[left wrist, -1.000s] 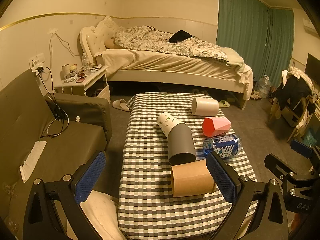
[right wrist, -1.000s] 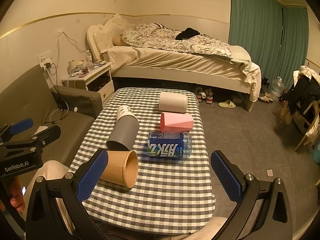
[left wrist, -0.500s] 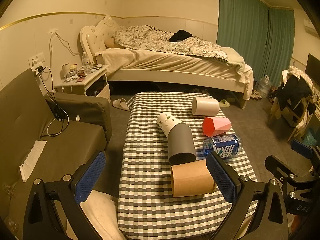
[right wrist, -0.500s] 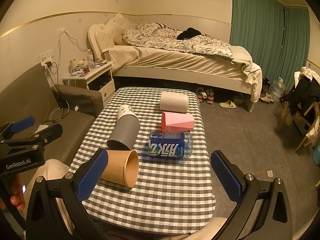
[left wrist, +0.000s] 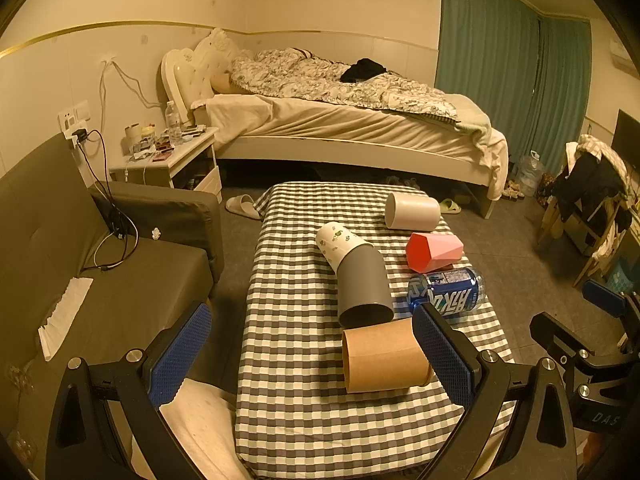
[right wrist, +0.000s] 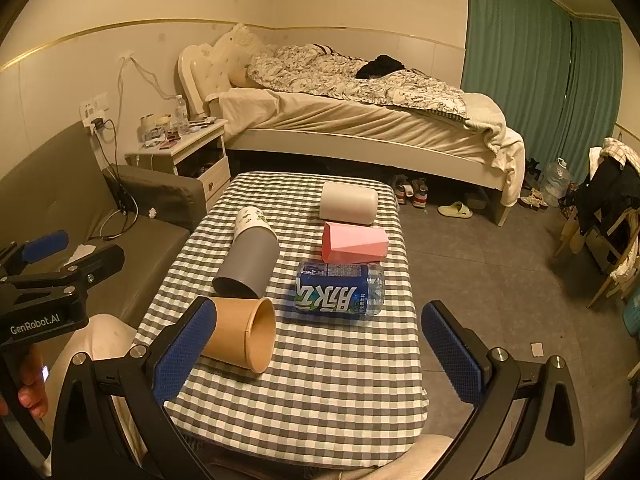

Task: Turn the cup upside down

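Several cups lie on their sides on a checkered table [left wrist: 292,400] [right wrist: 340,392]. Nearest is a brown paper cup [left wrist: 384,356] [right wrist: 240,336]. Behind it lies a grey cup [left wrist: 362,284] [right wrist: 248,264] with a white leaf-printed cup [left wrist: 336,240] [right wrist: 250,218] nested in its far end. A pink faceted cup [left wrist: 434,252] [right wrist: 354,242] and a white cup [left wrist: 412,211] [right wrist: 348,202] lie farther back. My left gripper [left wrist: 312,356] is open and empty above the table's near end. My right gripper [right wrist: 316,354] is open and empty, also above the near end.
A blue-labelled water bottle [left wrist: 446,292] [right wrist: 340,288] lies on its side beside the grey cup. A dark sofa [left wrist: 100,280] stands left of the table. A bed [left wrist: 340,120] and a nightstand [left wrist: 168,160] stand behind. A chair with clothes [left wrist: 592,196] stands at the right.
The views shift only slightly. Nothing on the table has moved, and both grippers stay open.
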A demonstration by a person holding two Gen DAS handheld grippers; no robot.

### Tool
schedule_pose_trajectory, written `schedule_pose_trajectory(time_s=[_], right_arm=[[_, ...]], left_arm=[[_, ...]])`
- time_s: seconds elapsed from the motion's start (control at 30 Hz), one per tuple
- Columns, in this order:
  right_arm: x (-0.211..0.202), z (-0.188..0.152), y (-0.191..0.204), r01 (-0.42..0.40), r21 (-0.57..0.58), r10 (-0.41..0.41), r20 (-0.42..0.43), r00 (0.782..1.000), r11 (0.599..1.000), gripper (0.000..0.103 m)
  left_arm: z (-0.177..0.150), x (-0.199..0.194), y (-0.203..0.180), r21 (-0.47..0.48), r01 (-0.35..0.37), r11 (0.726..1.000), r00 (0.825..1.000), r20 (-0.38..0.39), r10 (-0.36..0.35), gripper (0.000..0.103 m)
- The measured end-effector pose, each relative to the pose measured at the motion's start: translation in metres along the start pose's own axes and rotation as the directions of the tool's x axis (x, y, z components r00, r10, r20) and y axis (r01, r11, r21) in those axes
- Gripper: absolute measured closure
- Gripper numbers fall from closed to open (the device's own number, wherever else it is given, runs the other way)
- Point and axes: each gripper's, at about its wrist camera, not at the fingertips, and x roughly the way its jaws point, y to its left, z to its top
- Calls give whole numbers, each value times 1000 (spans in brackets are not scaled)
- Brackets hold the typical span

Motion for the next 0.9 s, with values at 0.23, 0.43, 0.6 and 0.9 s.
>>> schedule_pose_trajectory(time_s=[0.23, 0.43, 0.6, 0.9], right_arm=[[3, 1, 3, -5, -11, 5, -2, 1000, 1000, 0], [5, 0, 4, -5, -15, 5, -6, 1000, 1000, 0], [6, 0, 4, -6, -16, 6, -8, 1000, 1000, 0], [9, 0, 5, -10, -20, 10, -9, 1000, 1000, 0]], left_arm=[[-4, 1, 1, -7, -6, 1000, 1000, 0, 6, 0], [-4, 1, 3, -10, -8, 1000, 1000, -3, 8, 0], [-3, 1, 3, -10, -7, 1000, 1000, -4, 7, 0], [-3, 0, 4, -9, -5, 1000, 1000, -4, 5, 0]])
